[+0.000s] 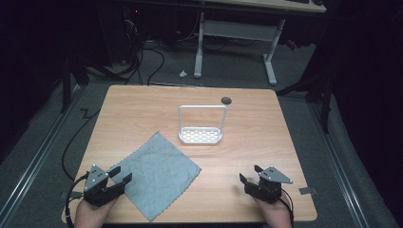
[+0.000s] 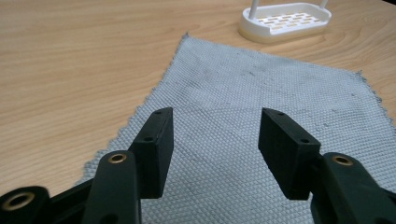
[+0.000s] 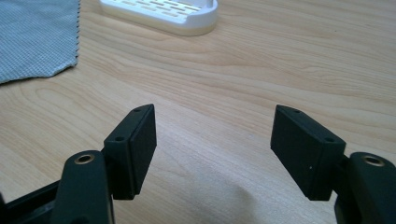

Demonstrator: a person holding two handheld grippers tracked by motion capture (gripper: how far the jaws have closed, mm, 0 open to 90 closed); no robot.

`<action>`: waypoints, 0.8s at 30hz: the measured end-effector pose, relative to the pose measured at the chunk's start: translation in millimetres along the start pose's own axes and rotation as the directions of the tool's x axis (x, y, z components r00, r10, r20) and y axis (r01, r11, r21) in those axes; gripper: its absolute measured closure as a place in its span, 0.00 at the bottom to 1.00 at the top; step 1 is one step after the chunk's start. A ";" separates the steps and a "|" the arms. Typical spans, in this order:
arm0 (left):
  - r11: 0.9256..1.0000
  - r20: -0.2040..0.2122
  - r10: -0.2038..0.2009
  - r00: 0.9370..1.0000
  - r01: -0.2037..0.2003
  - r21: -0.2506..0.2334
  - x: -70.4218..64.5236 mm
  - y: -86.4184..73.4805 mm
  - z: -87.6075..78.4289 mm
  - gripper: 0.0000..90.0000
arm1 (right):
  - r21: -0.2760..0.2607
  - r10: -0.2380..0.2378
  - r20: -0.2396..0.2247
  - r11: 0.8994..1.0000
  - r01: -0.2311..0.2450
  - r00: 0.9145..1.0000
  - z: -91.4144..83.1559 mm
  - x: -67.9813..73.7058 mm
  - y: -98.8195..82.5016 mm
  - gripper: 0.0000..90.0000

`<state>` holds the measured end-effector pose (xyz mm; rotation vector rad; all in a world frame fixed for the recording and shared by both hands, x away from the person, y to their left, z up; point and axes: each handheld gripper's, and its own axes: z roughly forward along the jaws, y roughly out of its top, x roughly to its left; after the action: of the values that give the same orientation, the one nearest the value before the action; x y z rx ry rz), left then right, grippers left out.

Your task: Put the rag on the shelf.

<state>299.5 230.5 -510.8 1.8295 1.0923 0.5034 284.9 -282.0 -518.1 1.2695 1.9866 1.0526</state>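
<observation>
The left gripper point(image 1: 119, 176) sits at the near left edge of the wooden table point(image 1: 266, 128), its jaws spread wide and empty. Directly beneath and ahead of its jaws lies a grey cloth point(image 2: 261, 107), spread flat and turned corner-on to the table edges; the jaw tips hover over the cloth's near left border. Beyond the cloth's far corner, ahead and to the right of this gripper, stands a white slotted tray point(image 1: 200, 136) with an upright white frame.

The right gripper point(image 1: 250, 176) sits at the near right edge, its jaws also spread wide and empty, over bare wood. The cloth lies ahead and to its left, well apart; the tray stands ahead, slightly left.
</observation>
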 end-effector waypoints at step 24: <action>0.992 0.110 -0.049 0.993 0.035 0.120 -15.6 12.0 23.9 0.54 | -0.069 0.064 0.022 0.996 -0.063 0.998 1.8 -28.6 14.2 0.36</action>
<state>313.9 203.1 -510.8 1.9090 1.1010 0.3121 304.7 -304.0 -506.1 1.3105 1.8878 1.1203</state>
